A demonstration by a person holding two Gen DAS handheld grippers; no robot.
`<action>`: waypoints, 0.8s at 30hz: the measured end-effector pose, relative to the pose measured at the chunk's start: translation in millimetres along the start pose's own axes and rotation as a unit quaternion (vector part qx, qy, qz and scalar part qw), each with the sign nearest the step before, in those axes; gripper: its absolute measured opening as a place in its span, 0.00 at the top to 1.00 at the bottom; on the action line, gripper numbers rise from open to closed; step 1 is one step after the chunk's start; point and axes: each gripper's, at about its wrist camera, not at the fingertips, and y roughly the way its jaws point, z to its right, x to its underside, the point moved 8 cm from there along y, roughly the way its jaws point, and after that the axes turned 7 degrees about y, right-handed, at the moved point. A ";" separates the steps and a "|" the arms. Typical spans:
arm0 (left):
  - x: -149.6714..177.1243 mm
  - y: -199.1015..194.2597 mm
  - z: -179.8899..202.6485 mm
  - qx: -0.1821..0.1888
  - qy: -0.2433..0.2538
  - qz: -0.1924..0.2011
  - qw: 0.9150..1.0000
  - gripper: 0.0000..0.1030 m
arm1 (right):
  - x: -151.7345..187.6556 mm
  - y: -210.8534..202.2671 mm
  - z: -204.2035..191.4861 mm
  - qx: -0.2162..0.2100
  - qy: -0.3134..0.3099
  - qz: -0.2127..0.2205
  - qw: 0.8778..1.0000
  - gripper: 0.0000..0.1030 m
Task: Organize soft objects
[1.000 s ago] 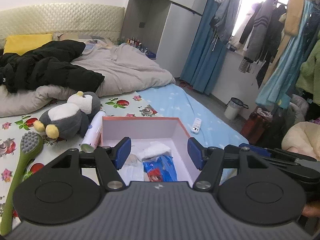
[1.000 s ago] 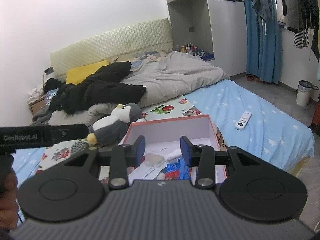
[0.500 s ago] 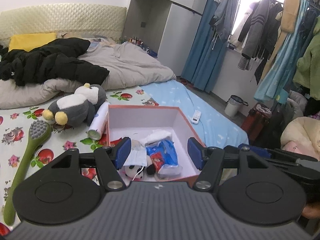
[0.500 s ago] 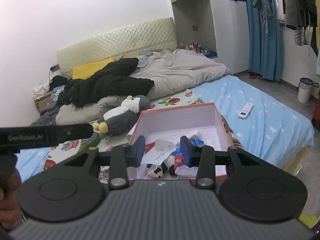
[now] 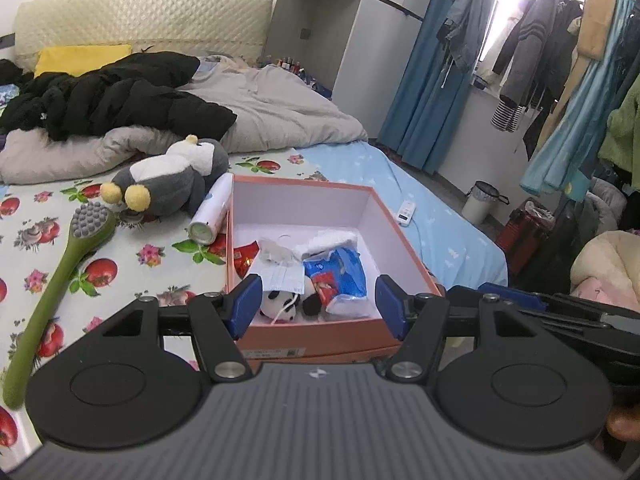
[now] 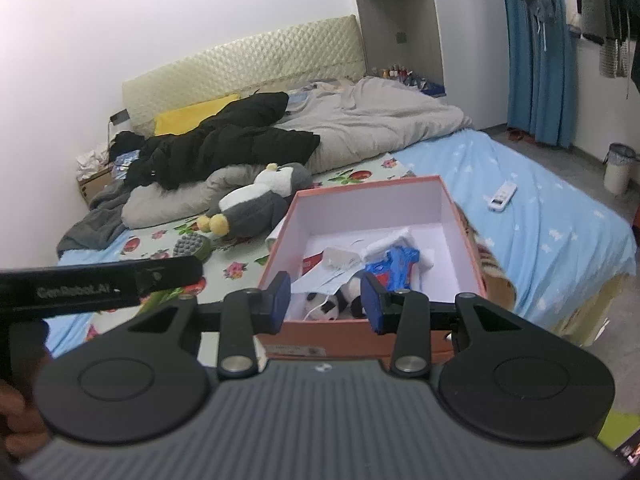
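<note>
Penguin plush (image 5: 172,184) on bed (image 5: 36,240) beside pink box (image 5: 404,248), probably light and squashy, best pinched mid-body; left hand-held gripper (image 5: 316,306) wide and empty, right hand-held gripper (image 6: 324,300) narrower, empty.

- Left tool (image 5: 318,300): now lower and nearer the orange box (image 5: 404,240); more of the box floor shows.
- Right tool (image 6: 324,300): likewise closer above the box.
- Panda plush (image 5: 280,304): newly visible between the blue pads.
</note>
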 end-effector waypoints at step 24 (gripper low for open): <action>12.2 -14.1 -4.0 -0.015 -0.009 -0.006 1.000 0.34 | 7.1 -7.0 8.1 0.026 -0.016 0.004 1.000 0.60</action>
